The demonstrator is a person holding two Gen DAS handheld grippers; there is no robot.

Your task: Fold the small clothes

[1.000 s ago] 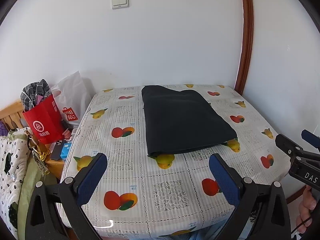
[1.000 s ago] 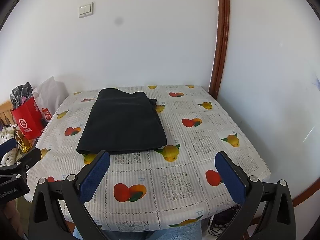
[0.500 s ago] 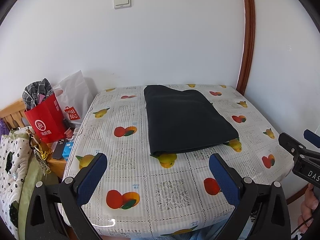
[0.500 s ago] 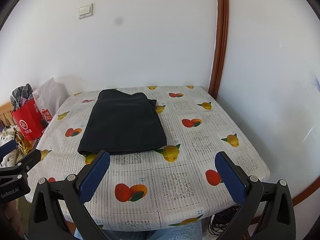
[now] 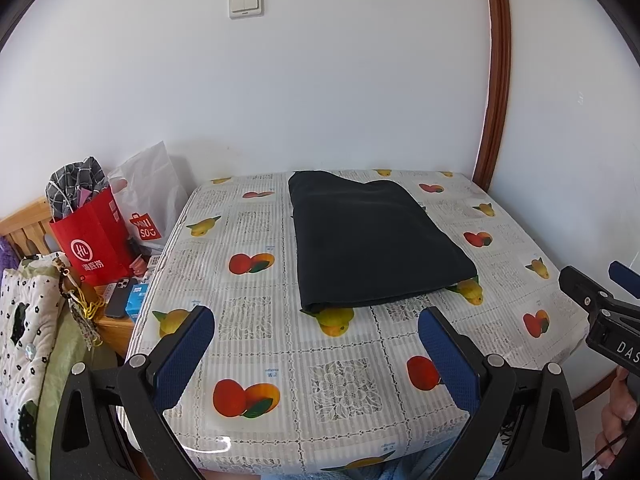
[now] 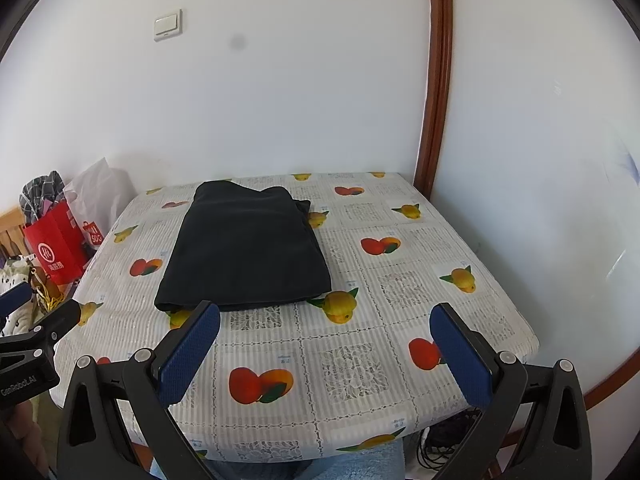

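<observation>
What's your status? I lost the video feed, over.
Left tongs open, empty. Right tongs open, empty. Black garment folded flat on fruit-print table, untouched. Nothing in the way.

Both wrist fisheyes look from just off the near edge of the fruit-patterned cloth-covered desk point(image 5: 256, 364) point(image 6: 404, 304) toward the far white wall, the left camera set further left, sharing the folded black garment point(image 5: 372, 240) point(image 6: 248, 248) and desktop.
</observation>
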